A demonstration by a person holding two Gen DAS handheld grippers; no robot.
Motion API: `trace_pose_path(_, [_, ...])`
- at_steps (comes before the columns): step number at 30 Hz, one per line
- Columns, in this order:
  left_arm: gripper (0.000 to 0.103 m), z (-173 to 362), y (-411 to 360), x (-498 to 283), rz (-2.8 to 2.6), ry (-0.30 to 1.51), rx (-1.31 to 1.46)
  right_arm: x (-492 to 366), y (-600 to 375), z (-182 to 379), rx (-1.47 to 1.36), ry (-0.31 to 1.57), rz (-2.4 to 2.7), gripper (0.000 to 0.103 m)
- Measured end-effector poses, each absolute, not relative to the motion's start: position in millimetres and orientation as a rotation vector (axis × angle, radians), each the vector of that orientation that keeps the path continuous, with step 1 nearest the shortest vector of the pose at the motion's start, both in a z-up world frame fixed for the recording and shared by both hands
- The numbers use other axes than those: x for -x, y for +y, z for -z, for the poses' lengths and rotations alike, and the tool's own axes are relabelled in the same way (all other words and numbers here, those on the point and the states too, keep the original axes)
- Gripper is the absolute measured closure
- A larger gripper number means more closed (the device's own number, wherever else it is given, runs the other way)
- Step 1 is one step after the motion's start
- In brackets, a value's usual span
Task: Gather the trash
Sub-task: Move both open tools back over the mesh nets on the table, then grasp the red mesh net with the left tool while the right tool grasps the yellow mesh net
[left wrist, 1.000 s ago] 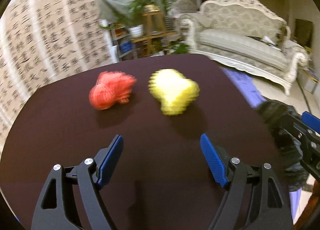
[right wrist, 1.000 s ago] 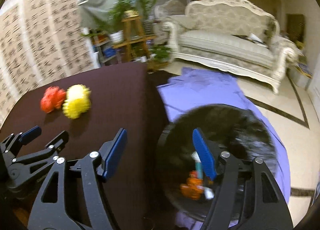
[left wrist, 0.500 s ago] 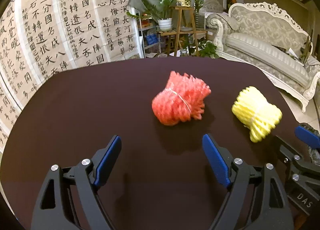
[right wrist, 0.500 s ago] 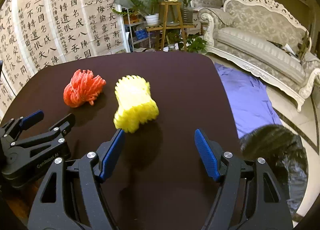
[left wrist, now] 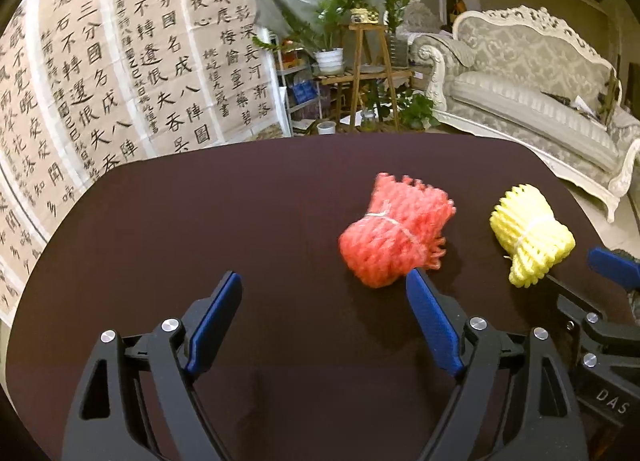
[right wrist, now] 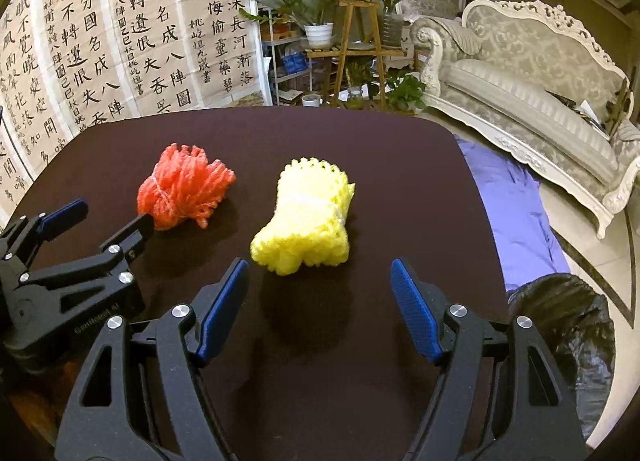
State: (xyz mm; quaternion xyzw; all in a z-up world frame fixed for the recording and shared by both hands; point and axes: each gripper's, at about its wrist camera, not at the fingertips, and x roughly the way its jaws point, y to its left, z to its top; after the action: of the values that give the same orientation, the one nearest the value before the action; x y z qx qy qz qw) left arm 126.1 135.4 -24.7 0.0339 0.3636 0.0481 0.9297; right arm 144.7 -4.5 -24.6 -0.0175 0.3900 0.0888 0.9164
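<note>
A red foam net bundle (left wrist: 394, 231) and a yellow foam net bundle (left wrist: 530, 235) lie on the dark brown table (left wrist: 200, 221). My left gripper (left wrist: 324, 301) is open and empty, just short of the red bundle, which sits by its right finger. In the right wrist view my right gripper (right wrist: 320, 293) is open and empty, with the yellow bundle (right wrist: 308, 219) just ahead between its fingers. The red bundle (right wrist: 182, 187) lies to the left, by the left gripper's tip (right wrist: 100, 221). A black trash bag (right wrist: 568, 333) sits on the floor at the table's right.
A purple cloth (right wrist: 508, 205) lies on the floor right of the table. A white sofa (right wrist: 532, 73) stands at the back right, a wooden plant stand (right wrist: 360, 41) behind the table, and calligraphy sheets (right wrist: 100, 33) hang at the left.
Both grippers have moved closer to the bundles. The left view has swung left, so the red bundle sits by its right finger. The right gripper is nearer the yellow bundle.
</note>
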Motion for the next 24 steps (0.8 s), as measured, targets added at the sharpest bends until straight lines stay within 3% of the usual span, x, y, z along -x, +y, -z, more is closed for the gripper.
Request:
trace_pose_path(10, [0.021,25,143,-125,-0.088,0.748,-0.049,-174,11,27,0.034,0.793,-0.144,0.031])
trace_pose_path(11, [0.021,25,142,-125,-0.085,0.747,-0.052,-178,12,28,0.034,0.803,-0.149,0.034])
trace_pose_path(14, [0.021,25,138,-128,-0.074,0.747,-0.066,-186,11,33,0.035,0.836,-0.160,0.055])
trace_pose_path(24, [0.021,23,122,-142,-0.028,0.723,-0.088,-180,-5,35,0.070,0.827,-0.113,0.059])
